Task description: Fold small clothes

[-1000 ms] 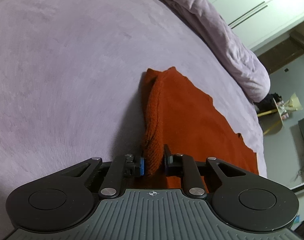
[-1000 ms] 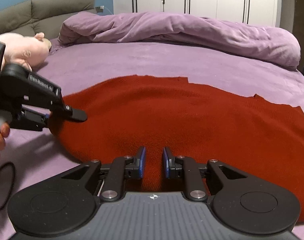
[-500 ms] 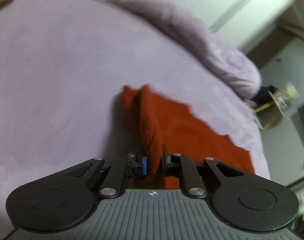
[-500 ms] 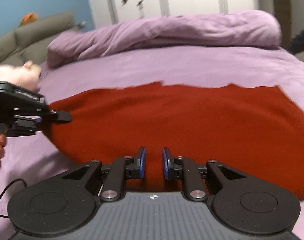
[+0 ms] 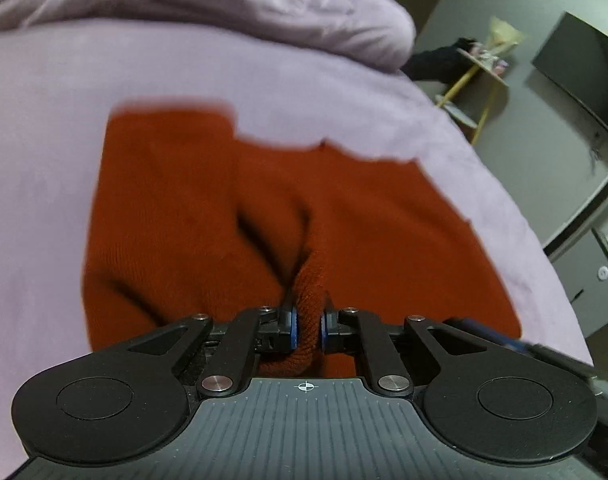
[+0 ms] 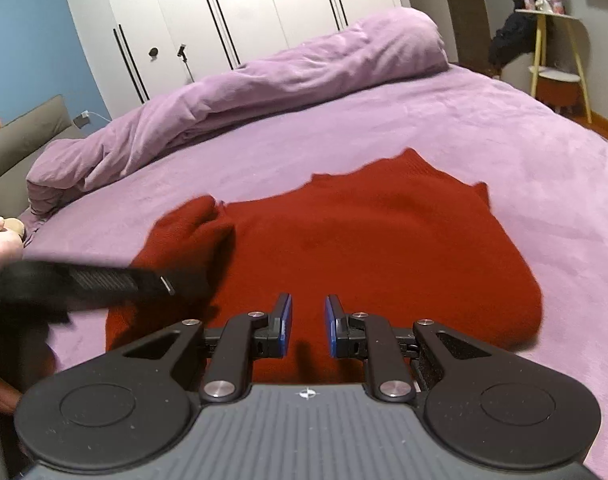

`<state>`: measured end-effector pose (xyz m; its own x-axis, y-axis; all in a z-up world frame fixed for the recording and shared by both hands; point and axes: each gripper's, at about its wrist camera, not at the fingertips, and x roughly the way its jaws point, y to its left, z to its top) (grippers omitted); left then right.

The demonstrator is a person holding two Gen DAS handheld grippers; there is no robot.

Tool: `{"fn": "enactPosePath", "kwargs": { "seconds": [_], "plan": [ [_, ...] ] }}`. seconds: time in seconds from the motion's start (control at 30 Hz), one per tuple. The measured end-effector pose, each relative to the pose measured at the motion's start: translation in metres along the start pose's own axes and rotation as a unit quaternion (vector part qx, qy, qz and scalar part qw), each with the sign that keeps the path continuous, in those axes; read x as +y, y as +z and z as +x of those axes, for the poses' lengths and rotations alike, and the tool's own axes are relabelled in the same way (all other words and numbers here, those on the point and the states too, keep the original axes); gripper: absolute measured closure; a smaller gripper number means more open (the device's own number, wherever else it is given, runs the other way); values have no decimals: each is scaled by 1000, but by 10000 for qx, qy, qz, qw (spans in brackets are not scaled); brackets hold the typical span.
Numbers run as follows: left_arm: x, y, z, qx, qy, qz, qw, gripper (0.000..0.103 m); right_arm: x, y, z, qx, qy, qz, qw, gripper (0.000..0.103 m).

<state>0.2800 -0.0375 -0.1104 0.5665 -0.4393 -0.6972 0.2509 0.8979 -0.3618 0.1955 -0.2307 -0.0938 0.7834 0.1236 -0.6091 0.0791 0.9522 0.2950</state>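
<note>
A rust-red knitted garment (image 6: 384, 240) lies spread on the purple bed. My left gripper (image 5: 308, 326) is shut on a bunched edge of the garment (image 5: 310, 280) and carries that left part over the rest of the cloth, which creases in front of it. In the right wrist view the left gripper (image 6: 83, 284) shows as a dark blur over the garment's left side. My right gripper (image 6: 308, 326) is open and empty, low over the garment's near edge. Nothing lies between its blue pads (image 6: 285, 320).
A rolled purple duvet (image 6: 243, 92) lies along the far side of the bed (image 6: 504, 140). A plush toy (image 6: 3, 240) and a grey headboard (image 6: 19, 136) are at the left. White wardrobes (image 6: 223, 20) stand behind. A yellow-legged side table (image 6: 560, 60) stands beyond the bed's right edge.
My left gripper has swung to the right, carrying the held edge over the garment. My right gripper has turned its view right and stays open.
</note>
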Motion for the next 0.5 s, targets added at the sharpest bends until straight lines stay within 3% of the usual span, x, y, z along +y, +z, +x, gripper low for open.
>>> {"fn": "enactPosePath", "kwargs": {
  "seconds": [0.07, 0.2, 0.3, 0.37, 0.5],
  "plan": [
    [2, -7, -4, -129, -60, 162, 9998, 87, -6, -1, 2, 72, 21, 92, 9999, 86],
    [9, -4, -31, 0, -279, 75, 9996, 83, -6, 0, 3, 140, 192, 240, 9994, 86],
    [12, -3, -61, -188, -386, 6, 9991, 81, 6, 7, 2, 66, 321, 178, 9993, 86],
    [20, -8, -84, -405, -584, -182, 9973, 74, 17, 13, -1, -66, 457, 77, 9989, 86],
    [47, -10, -103, -629, -132, -602, 9961, 73, 50, 29, -2, -295, 882, -289, 9952, 86]
  ]
}}
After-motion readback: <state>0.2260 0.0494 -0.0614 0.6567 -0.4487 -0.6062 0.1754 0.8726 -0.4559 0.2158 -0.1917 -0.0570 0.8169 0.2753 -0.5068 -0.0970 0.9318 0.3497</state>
